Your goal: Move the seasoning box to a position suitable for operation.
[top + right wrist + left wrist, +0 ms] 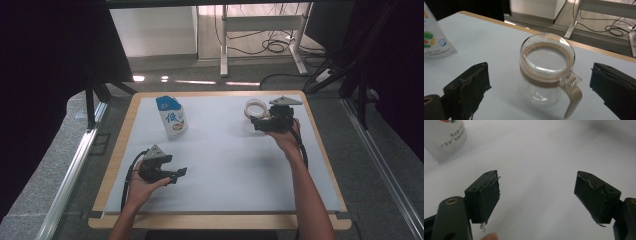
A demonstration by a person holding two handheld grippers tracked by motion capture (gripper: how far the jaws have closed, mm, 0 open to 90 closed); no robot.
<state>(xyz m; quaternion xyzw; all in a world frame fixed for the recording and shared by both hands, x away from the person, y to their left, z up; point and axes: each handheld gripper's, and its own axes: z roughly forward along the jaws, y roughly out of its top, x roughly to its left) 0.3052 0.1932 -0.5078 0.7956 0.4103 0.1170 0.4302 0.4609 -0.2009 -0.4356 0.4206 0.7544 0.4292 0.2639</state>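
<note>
From the high view, our right gripper (pixel 261 121) sits at the far right of the table (pixel 215 220), just beside the glass cup (pixel 253 109); our left gripper (pixel 176 174) hovers nearer us, well apart from the milk pouch (pixel 172 118) standing far left of centre. In the left gripper view the jaws are spread wide over bare white surface; the pouch (pixel 445 137) shows at the upper left corner. In the right gripper view the jaws stand spread to either side of the cup (pixel 547 67), not touching it; its tan handle (pixel 572 96) points toward us. We judge that closing on the handle instead of the wall could twist or tip the slippery glass.
</note>
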